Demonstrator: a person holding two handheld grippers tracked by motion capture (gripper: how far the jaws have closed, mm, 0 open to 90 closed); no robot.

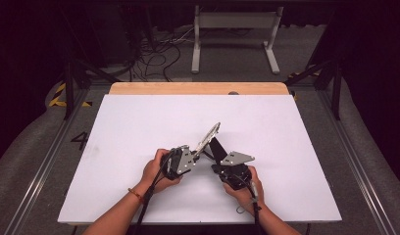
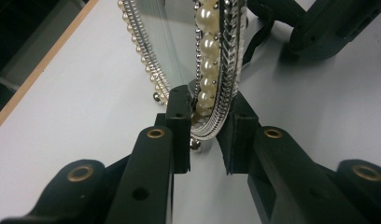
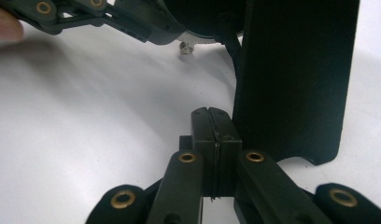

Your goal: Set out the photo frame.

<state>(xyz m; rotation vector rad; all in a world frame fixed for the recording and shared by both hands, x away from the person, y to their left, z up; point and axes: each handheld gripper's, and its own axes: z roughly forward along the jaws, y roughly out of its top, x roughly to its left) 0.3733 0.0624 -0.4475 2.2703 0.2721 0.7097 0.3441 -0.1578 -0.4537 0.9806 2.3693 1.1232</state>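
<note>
A: What do the left gripper's (image 2: pixel 205 135) jaws have between them?

B: The lower rim of a pearl-edged frame (image 2: pixel 212 84). The two pads press on it from either side, so the jaws are clamped on that rim. The frame rises straight ahead of the jaws and is cut off at the top of the left gripper view, so its full outline is hard to tell there.

A: And the right gripper (image 3: pixel 215 133)?

B: Its jaws are fully closed, pad against pad. Whether anything thin is pinched between them I cannot tell. Just beside them, to their right in the right gripper view, stands a black back panel (image 3: pixel 296 79), close and dark, with little detail; its upper part runs out of view.

A: Is the frame visible from above?

B: Yes, in the high view the frame (image 1: pixel 209 136) tilts up between the two grippers, with the black panel (image 1: pixel 217 149) behind it. It looks small there, and its glass is hard to read.

A: How are the hands held?

B: The left hand (image 1: pixel 156 170) and right hand (image 1: pixel 244 188) each wrap a gripper, forearms coming in from the near edge, jaws pointing inward and away from the person, toward each other. A band sits on the left wrist.

A: And beyond the jaws?

B: A white counter (image 1: pixel 139 127) with a wooden strip (image 1: pixel 198 88) along its far edge. Past that, a dim room with grey floor, loose cables (image 1: pixel 154 58) and a white metal stand (image 1: pixel 235 36).
</note>
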